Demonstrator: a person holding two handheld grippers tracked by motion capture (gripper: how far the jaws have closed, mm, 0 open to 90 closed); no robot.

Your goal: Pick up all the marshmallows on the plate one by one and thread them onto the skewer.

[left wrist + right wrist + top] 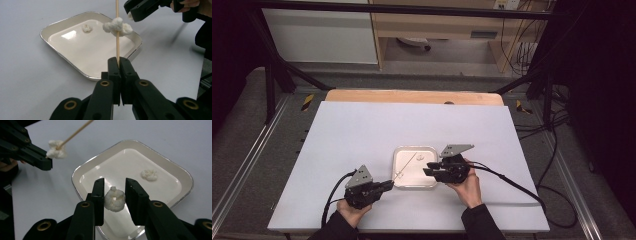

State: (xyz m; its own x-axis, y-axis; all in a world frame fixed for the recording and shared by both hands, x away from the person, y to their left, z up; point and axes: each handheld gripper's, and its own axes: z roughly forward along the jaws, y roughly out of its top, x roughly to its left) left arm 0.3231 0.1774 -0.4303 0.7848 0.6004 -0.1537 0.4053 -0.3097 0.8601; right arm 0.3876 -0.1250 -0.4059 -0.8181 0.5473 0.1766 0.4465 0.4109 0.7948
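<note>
My left gripper (389,184) (120,61) is shut on the lower end of a thin wooden skewer (117,47) (407,165). The skewer slants up over a white tray (414,147) (100,50). A clump of white puffy pieces (117,26) (56,150) is threaded on it. My right gripper (427,167) (115,182) hovers over the tray's right side, shut on another white puffy piece (114,200). One loose white piece (149,175) (87,27) lies in the tray. In the left gripper view the right gripper (128,11) sits just right of the skewered clump.
The tray rests on a white sheet (362,135) that covers the table. A wooden edge (412,96) shows at the far side. Black cables (512,182) trail from both grippers, and dark frame legs stand beyond the table.
</note>
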